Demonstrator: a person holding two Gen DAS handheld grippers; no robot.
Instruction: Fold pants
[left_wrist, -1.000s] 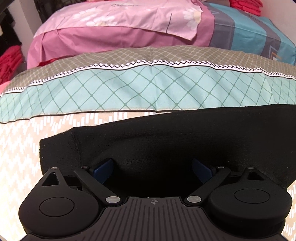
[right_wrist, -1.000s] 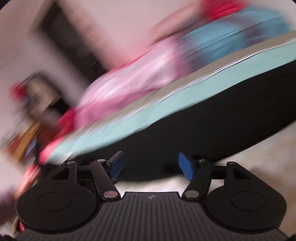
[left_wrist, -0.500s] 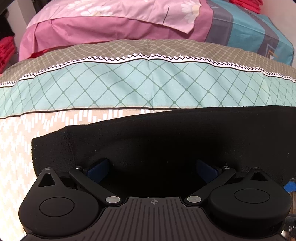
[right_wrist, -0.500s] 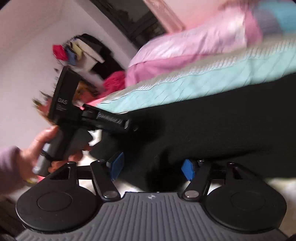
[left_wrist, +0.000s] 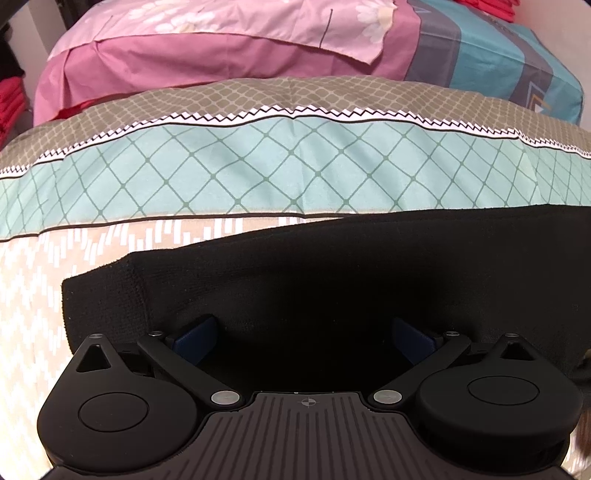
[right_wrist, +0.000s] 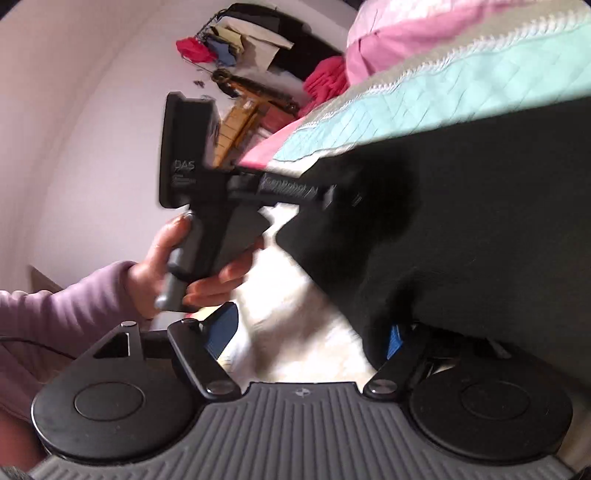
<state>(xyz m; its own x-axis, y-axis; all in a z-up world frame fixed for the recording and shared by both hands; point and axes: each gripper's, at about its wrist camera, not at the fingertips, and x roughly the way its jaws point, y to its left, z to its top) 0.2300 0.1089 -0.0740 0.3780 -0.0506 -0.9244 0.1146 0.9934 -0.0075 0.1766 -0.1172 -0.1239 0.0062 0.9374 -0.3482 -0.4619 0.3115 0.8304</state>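
The black pants (left_wrist: 369, 280) lie flat on the patterned bed sheet (left_wrist: 44, 280), their cuff end towards the left. My left gripper (left_wrist: 303, 339) points steeply down over them, its jaws spread wide, its blue pads (left_wrist: 195, 338) resting apart on the fabric without pinching it. In the right wrist view the pants (right_wrist: 461, 221) fill the right side. My right gripper (right_wrist: 308, 334) sits low at their near edge and its jaws are opening. The cloth's edge covers part of the right pad (right_wrist: 393, 339) and is not squeezed. A hand (right_wrist: 159, 266) holds the left gripper (right_wrist: 343, 195) against the pants.
A pink quilt (left_wrist: 207, 48) and a teal and grey striped pillow (left_wrist: 498, 55) lie at the far side of the bed. Red clothes (right_wrist: 325, 77) and a cluttered wooden shelf (right_wrist: 240, 122) stand beyond the bed's left end by the wall. A purple sleeve (right_wrist: 55, 314) is at the lower left.
The right wrist view has swung left and dropped, bringing the hand and left gripper into sight. Its jaws stand a little wider. The left gripper has stayed over the pants.
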